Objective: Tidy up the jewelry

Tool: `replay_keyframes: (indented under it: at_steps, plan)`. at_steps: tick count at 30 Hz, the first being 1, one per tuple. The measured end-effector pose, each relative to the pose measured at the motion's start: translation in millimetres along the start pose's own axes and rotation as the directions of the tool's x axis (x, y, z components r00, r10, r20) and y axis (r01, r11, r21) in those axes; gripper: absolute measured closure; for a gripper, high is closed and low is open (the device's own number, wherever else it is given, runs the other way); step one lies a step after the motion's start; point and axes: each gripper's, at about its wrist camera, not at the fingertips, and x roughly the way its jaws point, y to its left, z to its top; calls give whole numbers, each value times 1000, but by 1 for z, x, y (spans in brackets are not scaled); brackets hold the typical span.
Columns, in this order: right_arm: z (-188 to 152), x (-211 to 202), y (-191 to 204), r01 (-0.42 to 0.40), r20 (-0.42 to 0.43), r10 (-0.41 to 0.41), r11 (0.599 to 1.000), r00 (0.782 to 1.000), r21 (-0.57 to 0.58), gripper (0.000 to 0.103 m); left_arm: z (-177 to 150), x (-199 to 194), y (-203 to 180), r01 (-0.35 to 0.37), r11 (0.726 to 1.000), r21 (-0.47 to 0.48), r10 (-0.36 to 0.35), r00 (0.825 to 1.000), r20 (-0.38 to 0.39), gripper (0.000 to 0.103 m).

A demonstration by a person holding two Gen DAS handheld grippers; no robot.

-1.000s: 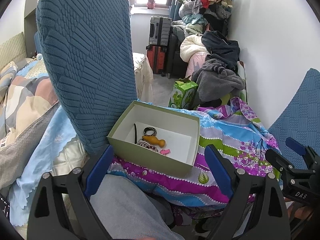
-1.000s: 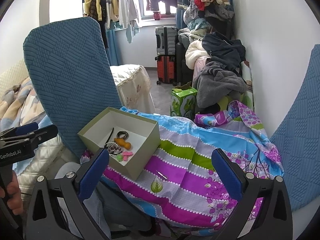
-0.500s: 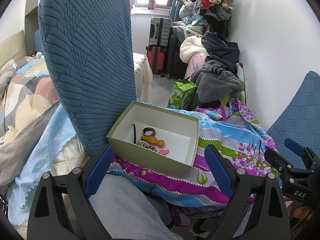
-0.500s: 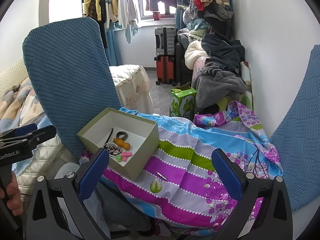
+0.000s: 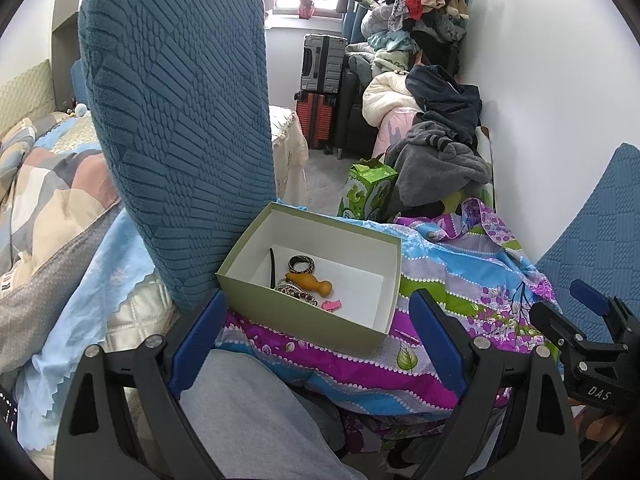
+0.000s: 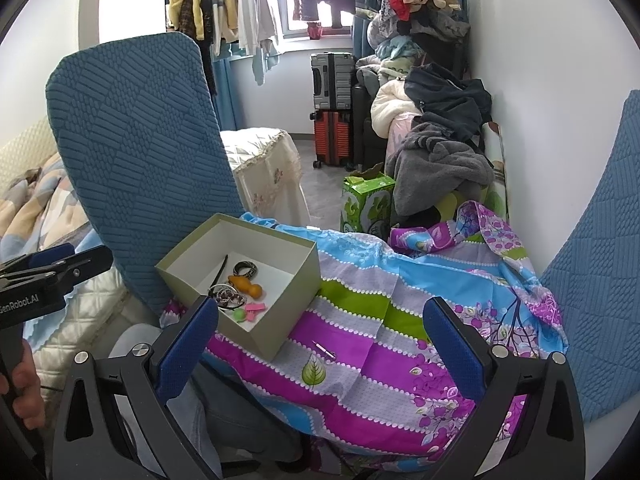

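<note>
Right wrist view: right gripper [image 6: 320,336] wide, empty, above floral cloth [image 6: 400,320]; small pin [image 6: 325,350] beside box [image 6: 280,320]. Left gripper [image 5: 318,328] wide, empty.

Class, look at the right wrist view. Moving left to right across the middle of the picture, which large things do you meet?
Blue chair back → open box of trinkets → small pin on the cloth → striped floral cloth → second blue chair back.
</note>
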Motion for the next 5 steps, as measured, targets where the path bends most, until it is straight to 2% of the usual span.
replay_keyframes:
  at_steps: [5]
  plan:
    - [0, 0, 1, 1, -1, -1, 1000, 1000, -1, 0, 0, 1, -1, -2, 1000, 1, 2, 1000, -2, 11]
